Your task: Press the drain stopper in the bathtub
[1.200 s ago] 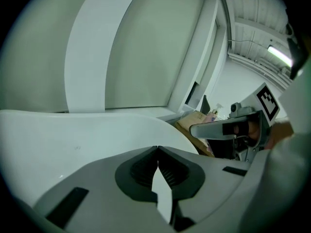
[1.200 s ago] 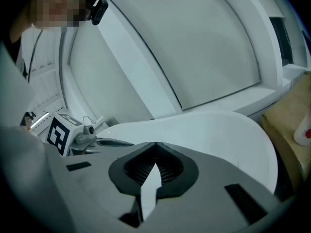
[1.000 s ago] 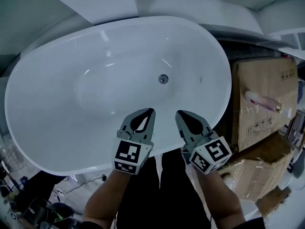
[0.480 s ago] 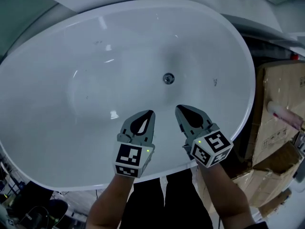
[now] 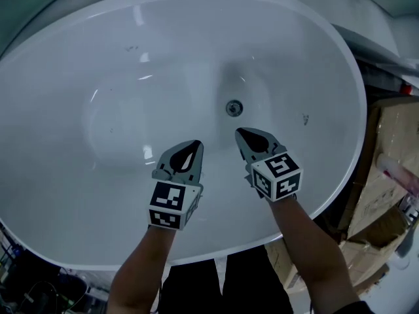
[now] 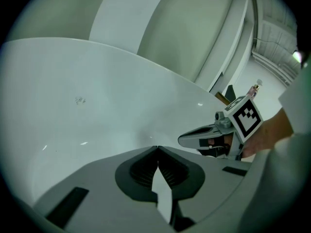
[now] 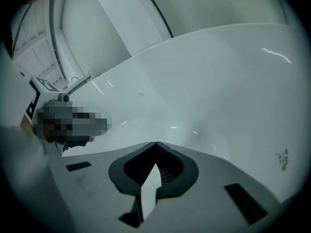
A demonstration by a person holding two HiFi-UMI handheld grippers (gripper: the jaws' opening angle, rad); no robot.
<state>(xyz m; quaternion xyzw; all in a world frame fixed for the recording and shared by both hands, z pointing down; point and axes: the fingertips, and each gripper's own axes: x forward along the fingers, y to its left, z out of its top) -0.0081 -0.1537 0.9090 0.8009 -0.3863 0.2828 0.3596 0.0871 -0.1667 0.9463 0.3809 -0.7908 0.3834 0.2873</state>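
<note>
A round metal drain stopper [image 5: 234, 108] sits in the floor of the white oval bathtub [image 5: 59, 195]. My right gripper [image 5: 241, 133] hangs over the tub just short of the stopper, jaws shut with nothing between them. My left gripper [image 5: 196, 144] is beside it to the left, also shut and empty, a bit farther from the stopper. In the left gripper view the tips [image 6: 158, 147] meet against the tub's white inner wall, with the right gripper [image 6: 182, 141] off to the right. In the right gripper view the tips [image 7: 156, 143] touch; the stopper is not seen there.
Cardboard boxes [image 5: 393, 169] stand to the right of the tub. A small dark mark [image 5: 305, 118] is on the tub's right inner wall. Cluttered dark items [image 5: 33, 286] lie on the floor at lower left. A white wall panel [image 6: 141, 18] rises behind the tub.
Both grippers have moved forward over the tub's rim toward the drain stopper, the right one leading. The view has shifted so the tub fills more of the picture.
</note>
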